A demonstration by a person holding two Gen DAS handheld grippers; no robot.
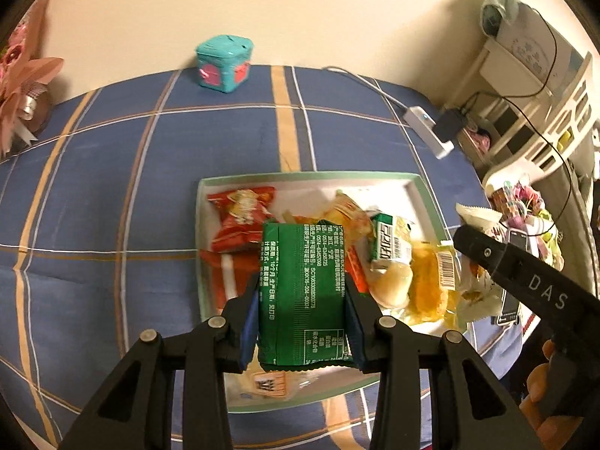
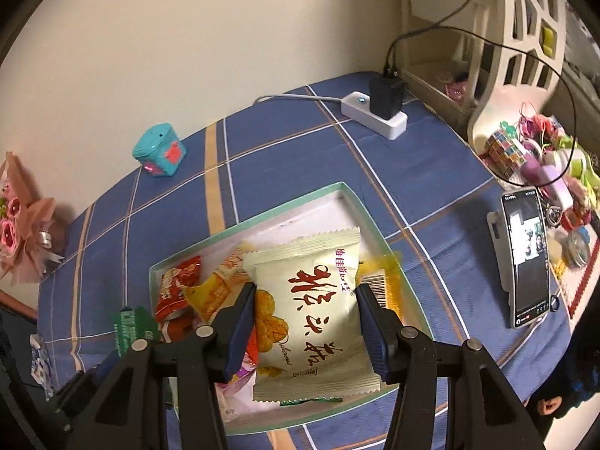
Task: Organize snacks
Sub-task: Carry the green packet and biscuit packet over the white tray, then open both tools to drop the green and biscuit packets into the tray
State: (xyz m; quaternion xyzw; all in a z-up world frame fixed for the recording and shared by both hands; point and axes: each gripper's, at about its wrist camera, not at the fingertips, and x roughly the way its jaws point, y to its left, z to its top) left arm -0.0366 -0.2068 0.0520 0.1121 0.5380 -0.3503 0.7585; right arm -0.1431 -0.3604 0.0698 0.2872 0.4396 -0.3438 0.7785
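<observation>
Warm, dim indoor light tints both fisheye views yellowish, with soft shadows on the wall (image 1: 300,7), dark vignetted corners, strongly bowed edges, mild softness overall, and a bright glowing phone screen (image 2: 528,255).

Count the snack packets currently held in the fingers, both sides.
2: green packet in the left gripper, cream packet in the right gripper, both above the box.

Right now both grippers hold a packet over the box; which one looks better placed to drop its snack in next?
Probably the right gripper: its cream packet hangs over the box's open far half. The left gripper's green packet hangs above piled snacks near the front edge.
</observation>
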